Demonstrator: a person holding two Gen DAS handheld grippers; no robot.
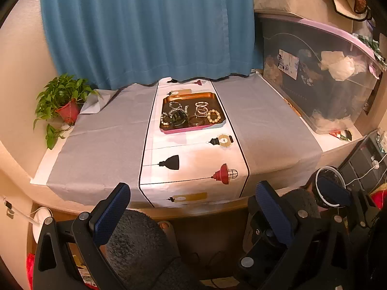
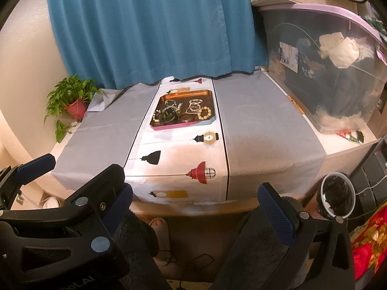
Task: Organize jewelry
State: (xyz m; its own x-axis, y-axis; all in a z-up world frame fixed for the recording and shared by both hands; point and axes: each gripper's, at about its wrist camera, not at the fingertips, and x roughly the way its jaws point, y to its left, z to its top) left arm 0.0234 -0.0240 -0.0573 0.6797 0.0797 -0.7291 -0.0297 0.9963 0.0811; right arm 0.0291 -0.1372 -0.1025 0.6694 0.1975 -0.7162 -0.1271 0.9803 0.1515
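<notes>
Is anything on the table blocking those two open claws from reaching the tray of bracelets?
Nothing visible does. Between the left gripper, the right gripper and the tray lies only flat printed table runner. The potted plant and storage bin sit off to the sides.

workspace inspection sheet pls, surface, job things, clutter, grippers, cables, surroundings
surface: table under grey cloth, with a lamp-print runner down the middle
job's things: tray far along the runner, holding the bead bracelet and other bracelets in a tangle
clutter: nothing seen on the cloth apart from the tray
grippers: left gripper and right gripper both open, empty, short of the table's near edge
cables: white cable at right, off the table
surroundings: blue curtain behind, plant left, storage bin right
</notes>
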